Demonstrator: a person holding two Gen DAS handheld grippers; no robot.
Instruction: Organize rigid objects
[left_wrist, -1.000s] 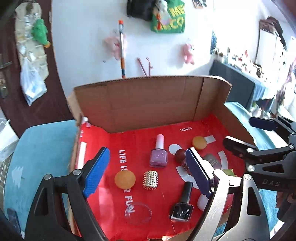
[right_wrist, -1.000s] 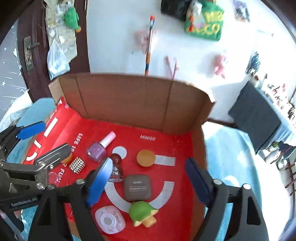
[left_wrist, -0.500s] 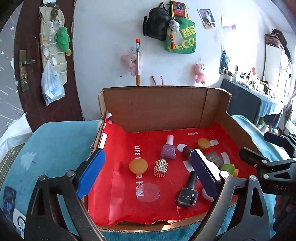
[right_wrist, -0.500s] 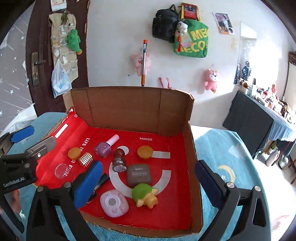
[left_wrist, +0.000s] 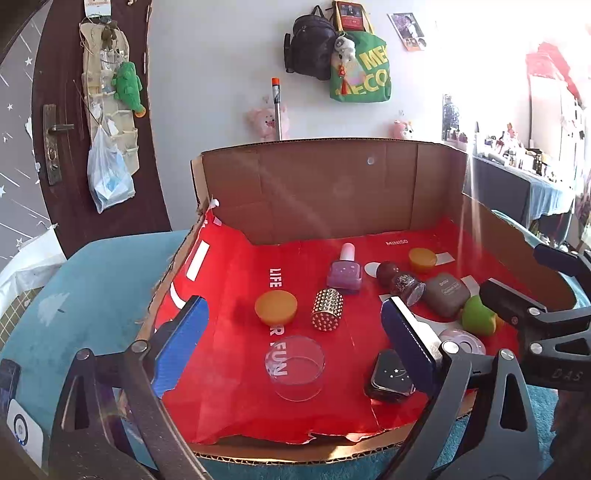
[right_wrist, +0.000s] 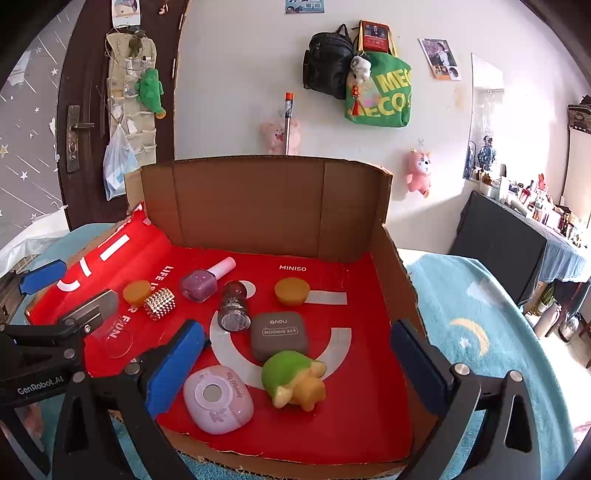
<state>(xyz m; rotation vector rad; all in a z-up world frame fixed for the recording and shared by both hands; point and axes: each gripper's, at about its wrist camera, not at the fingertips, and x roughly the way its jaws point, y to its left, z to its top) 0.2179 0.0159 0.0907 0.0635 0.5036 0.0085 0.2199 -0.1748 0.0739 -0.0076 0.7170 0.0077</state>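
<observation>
Your left claw (left_wrist: 295, 339) and right claw (right_wrist: 299, 365) hover wide open and empty at the near edge of the cardboard box (right_wrist: 258, 206), where nail polishes, compacts and a green toy (right_wrist: 291, 376) lie scattered.

Left gripper (left_wrist: 293, 341): black angular frame with triangular cut-outs, silver round screws at joints, two flat blue pads (left_wrist: 180, 345) on fingers. White lettering "GenRobot.AI" on its frame, seen from right wrist view.

Right gripper (right_wrist: 297, 360): same black frame, silver screws, blue pads (right_wrist: 173, 371) with rounded corners. Embossed "DAS" on its frame, seen from left wrist view. Bare metal-grey fingertip backs.
</observation>
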